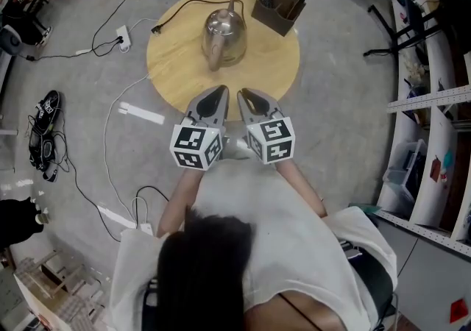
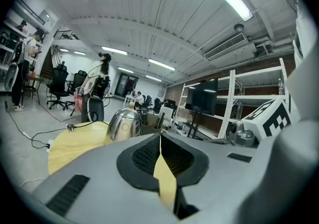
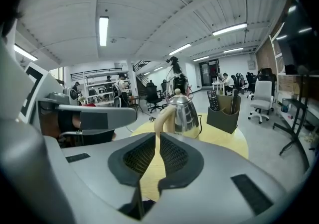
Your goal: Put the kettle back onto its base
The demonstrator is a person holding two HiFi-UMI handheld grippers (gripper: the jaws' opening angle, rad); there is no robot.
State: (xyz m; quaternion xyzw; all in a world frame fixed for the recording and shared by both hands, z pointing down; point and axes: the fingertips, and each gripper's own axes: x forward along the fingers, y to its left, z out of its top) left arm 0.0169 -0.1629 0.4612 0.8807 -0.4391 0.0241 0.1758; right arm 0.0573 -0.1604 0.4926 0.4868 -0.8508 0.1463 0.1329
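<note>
While the kettle (image 1: 224, 37) stands upright near the middle of the round wooden surface (image 1: 173, 72), the left tool (image 1: 212, 104) and right tool (image 1: 252, 104) hover side by side over its near edge, clear of the kettle, both with jaws together and empty

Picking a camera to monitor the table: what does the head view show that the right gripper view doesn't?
Only the head view: the white power strip and the person's hair. Only the right gripper view: ceiling lights and a white office chair. Both: the kettle, the remote holder, the round table.
</note>
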